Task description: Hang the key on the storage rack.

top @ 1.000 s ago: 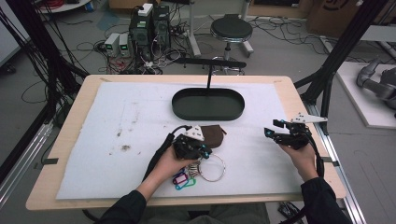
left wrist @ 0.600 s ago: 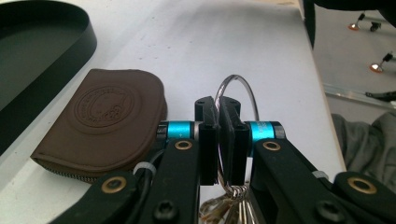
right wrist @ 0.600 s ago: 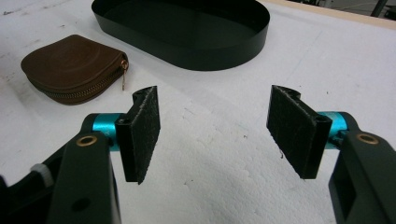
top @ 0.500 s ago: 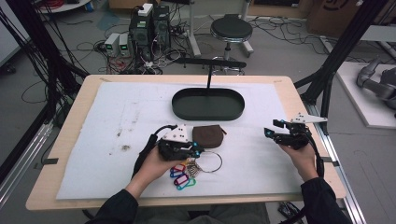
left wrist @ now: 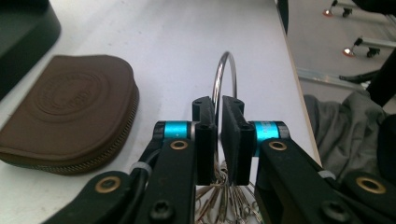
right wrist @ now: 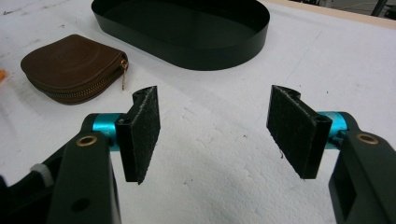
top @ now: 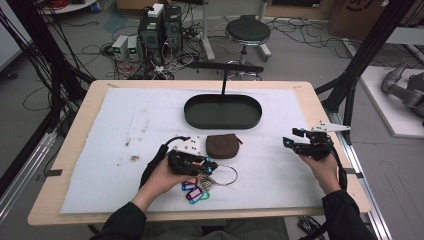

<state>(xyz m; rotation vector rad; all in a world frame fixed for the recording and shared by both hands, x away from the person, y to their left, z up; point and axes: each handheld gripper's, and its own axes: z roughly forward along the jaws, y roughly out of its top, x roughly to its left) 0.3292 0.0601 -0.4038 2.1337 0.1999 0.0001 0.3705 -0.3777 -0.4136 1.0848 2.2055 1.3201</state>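
Observation:
My left gripper (top: 214, 168) (left wrist: 218, 106) lies low over the mat, just below a brown zipped pouch (top: 222, 145) (left wrist: 65, 105). Its jaws are nearly together on the wire of a large metal key ring (top: 234, 173) (left wrist: 228, 65), which stands upright between the pads. They have just been opening a little, and a thin gap shows beside the wire. Keys and coloured tags (top: 193, 192) hang from the ring by the hand. My right gripper (top: 290, 137) (right wrist: 215, 126) hovers at the right, open, with nothing between its pads.
A black oval tray (top: 222, 118) (right wrist: 224, 52) with a tall T-shaped stand sits at the back middle of the white mat. The pouch (right wrist: 70, 65) lies between the tray and the left hand. The table's right edge (top: 345, 165) runs close to the right hand.
My left gripper has shifted left, away from the pouch, and risen slightly with the key ring. The coloured tags now show more. The right gripper has stayed put.

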